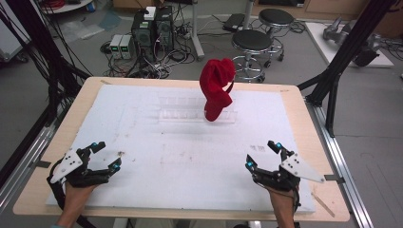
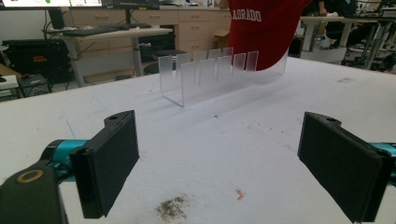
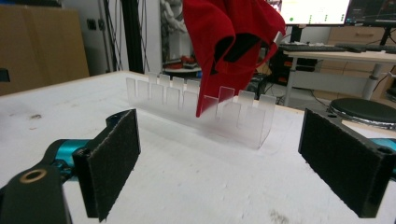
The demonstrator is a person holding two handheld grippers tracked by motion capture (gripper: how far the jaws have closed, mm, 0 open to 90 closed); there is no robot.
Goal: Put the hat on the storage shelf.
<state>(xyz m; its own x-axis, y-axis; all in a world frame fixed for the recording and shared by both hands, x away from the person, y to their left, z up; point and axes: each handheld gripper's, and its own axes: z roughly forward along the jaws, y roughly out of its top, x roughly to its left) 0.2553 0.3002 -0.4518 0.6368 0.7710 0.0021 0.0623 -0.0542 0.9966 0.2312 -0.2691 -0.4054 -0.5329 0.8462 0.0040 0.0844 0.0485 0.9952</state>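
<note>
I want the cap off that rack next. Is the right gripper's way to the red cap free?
Probably yes: the right gripper stands open, and bare white table cover lies between it and the red cap propped in the clear rack.

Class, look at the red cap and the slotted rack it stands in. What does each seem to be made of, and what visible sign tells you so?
Cap: looks like soft woven fabric, matt red; it folds and sags, and white stitched-looking letters show on it in the left gripper view. Rack: probably clear acrylic or similar plastic, smooth with frosted-looking upright tabs; the table shows through it and its edges are straight and stiff.
</note>
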